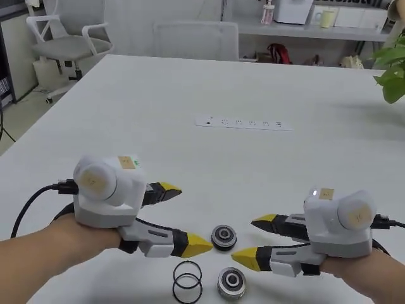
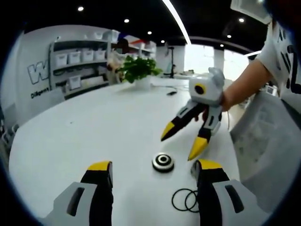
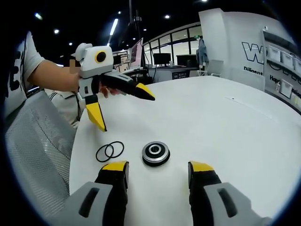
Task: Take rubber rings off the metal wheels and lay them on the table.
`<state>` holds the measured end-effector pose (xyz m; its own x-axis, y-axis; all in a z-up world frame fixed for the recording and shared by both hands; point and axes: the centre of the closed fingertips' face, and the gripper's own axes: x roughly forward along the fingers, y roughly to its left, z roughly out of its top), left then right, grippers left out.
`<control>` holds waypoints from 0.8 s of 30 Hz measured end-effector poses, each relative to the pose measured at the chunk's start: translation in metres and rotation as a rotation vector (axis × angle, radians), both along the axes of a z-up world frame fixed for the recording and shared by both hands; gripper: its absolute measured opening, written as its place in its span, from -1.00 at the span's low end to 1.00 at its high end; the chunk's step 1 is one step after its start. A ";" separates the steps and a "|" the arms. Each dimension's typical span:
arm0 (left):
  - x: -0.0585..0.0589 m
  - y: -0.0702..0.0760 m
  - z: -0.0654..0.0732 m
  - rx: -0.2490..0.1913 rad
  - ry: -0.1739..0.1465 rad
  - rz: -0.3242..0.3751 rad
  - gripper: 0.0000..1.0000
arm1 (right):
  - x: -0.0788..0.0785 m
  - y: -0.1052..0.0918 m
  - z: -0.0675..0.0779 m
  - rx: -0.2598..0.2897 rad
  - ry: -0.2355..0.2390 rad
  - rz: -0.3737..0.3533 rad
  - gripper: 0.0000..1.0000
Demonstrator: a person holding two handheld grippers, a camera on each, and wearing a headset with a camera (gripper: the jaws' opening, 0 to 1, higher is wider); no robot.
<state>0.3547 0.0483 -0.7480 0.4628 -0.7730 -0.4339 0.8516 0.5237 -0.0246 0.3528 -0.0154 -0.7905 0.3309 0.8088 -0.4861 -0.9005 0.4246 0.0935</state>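
Two overlapping thin black rubber rings [image 1: 187, 280], clipped at the frame edge, lie beside two round metal wheels [image 1: 223, 236]; left gripper [image 1: 192, 216] and right gripper [image 1: 245, 238] jaws spread, empty.

The left gripper [image 2: 154, 167] is holding its jaws wide apart at the bottom. A metal wheel [image 2: 163, 162] is sitting mid-frame on the white table [image 2: 94, 122]. Two rubber rings [image 2: 186, 200] are lying lower right.

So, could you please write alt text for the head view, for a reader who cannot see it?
The left hand-held gripper and the right hand-held gripper, both open, face each other over a white table. One metal wheel lies between their yellow tips, a second wheel nearer the viewer. Two black rubber rings lie overlapped beside the second wheel.
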 end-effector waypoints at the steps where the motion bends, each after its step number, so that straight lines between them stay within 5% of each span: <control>1: 0.001 -0.001 -0.001 -0.001 0.001 -0.002 0.46 | 0.000 0.001 0.000 0.002 0.002 0.000 -0.03; 24: 0.003 -0.017 -0.016 0.014 0.019 -0.040 0.29 | 0.005 0.001 -0.004 0.009 0.000 -0.001 -0.05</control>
<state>0.3572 0.0313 -0.7636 0.4235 -0.7845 -0.4531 0.8711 0.4899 -0.0339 0.3581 -0.0146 -0.7949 0.3313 0.8128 -0.4792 -0.9001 0.4245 0.0977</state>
